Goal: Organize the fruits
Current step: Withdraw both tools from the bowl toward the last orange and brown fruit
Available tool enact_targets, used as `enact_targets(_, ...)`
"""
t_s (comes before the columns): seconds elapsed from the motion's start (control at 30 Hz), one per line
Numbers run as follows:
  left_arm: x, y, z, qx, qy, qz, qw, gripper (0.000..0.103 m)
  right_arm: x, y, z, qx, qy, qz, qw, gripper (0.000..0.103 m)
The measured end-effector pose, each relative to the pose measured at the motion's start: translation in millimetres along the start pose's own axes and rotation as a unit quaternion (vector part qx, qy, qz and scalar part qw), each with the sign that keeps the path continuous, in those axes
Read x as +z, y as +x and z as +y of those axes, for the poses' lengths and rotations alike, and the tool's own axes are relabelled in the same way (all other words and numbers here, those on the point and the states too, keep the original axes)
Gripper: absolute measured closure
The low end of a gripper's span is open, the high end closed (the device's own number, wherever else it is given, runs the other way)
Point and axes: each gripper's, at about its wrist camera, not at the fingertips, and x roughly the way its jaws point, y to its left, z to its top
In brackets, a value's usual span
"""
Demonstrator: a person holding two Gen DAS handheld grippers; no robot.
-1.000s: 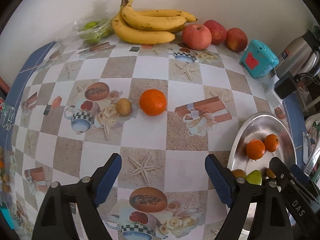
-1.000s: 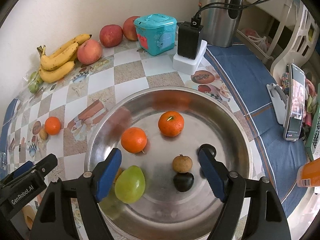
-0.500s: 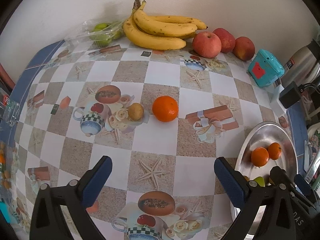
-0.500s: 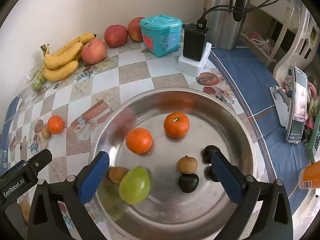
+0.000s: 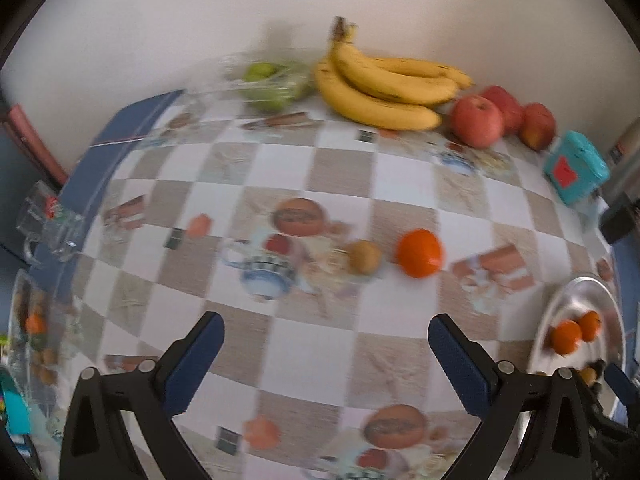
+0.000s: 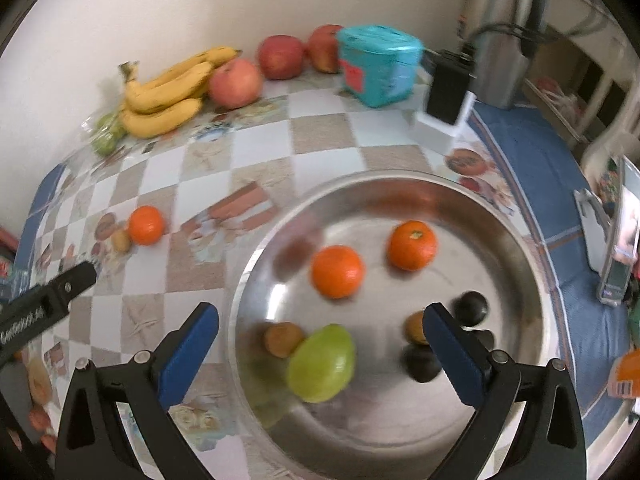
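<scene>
A loose orange [image 5: 419, 253] and a small brown fruit [image 5: 363, 256] lie side by side on the checked tablecloth, ahead of my left gripper [image 5: 325, 354], which stands open and empty. Over the steel tray [image 6: 516, 236] my right gripper [image 6: 320, 344] is open with nothing held. Inside the tray lie two oranges [image 6: 338, 271], a green fruit [image 6: 322, 362], small brown fruits [image 6: 283, 339] and dark ones [image 6: 472, 307]. Bananas [image 5: 384, 88], three apples [image 5: 477, 121] and bagged green fruit [image 5: 268, 84] line the wall. The same loose orange [image 6: 146, 225] shows at the left of the right wrist view.
A teal box [image 6: 378, 65], a black adapter on a white base [image 6: 446, 94] and a steel kettle [image 6: 502, 40] stand at the back right. A phone on a stand [image 6: 618, 240] is at the right. A clear glass mug [image 5: 48, 224] sits at the table's left edge.
Both grippers' jaws have spread wider. The left view has drawn back and swung left, so the orange now sits further right. The right view has shifted left over the tray; both now blurred.
</scene>
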Motion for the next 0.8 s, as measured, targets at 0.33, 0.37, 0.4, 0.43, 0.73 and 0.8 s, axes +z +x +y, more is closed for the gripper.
enact_targets(0.33,4.6,4.9,46.6,0.01,-0.047,0.007,0.9988,0.0,-3.5,0.8,37.3,0.025,-0.044,0.0,0.999,0.001)
enact_targets(0.37,5.4,4.5,48.0,0.01,-0.048,0.006,0.9988,0.0,-3.7,0.8,40.4,0.027,-0.047,-0.002,0.999,0.001)
enact_targets(0.4,5.9,3.7,50.4,0.01,-0.051,0.005,0.9986,0.0,-3.7,0.6,42.4,0.028,-0.048,-0.003,0.998,0.001)
enact_targets(0.43,6.4,3.3,52.3,0.011,-0.053,0.004,0.9985,0.0,-3.8,-0.2,44.2,0.029,-0.048,-0.005,0.998,0.001)
enact_targets(0.73,9.6,11.6,62.7,0.008,-0.07,0.011,0.9974,0.0,0.9,-2.2,59.9,0.048,-0.056,-0.031,0.997,0.001)
enact_targets(0.8,12.3,13.5,63.5,0.002,-0.071,0.005,0.9974,0.0,2.8,0.0,62.0,0.052,-0.055,-0.035,0.996,0.001)
